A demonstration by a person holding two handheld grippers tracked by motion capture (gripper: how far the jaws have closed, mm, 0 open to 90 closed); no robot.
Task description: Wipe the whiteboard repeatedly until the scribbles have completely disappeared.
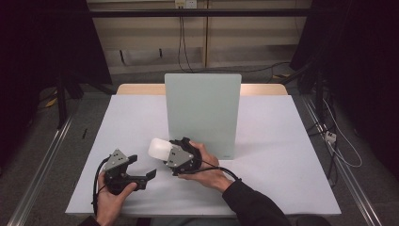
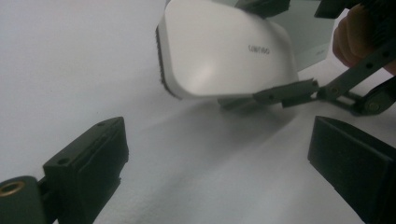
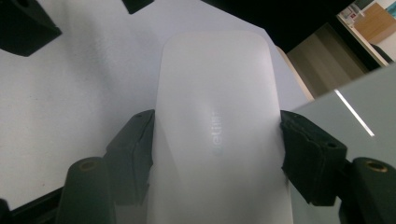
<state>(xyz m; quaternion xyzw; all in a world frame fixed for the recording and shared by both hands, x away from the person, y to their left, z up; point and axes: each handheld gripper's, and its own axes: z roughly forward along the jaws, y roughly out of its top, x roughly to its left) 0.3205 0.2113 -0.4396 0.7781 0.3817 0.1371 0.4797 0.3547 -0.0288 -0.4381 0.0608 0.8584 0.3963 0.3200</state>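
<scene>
A white rounded eraser with a dark felt face and faint grey lettering hangs just above the white table, left of the foot of an upright pale grey-green board. My right gripper is shut on it, a pad pressed on each long side of the eraser in the right gripper view. My left gripper rests low at the front left, open with nothing between its pads. It faces the eraser, which is a short way beyond its fingertips.
The board stands mid-table, close behind and to the right of the right gripper. Bare white table lies to the left, the right and in front. Dark frames, cables and floor rails surround the table.
</scene>
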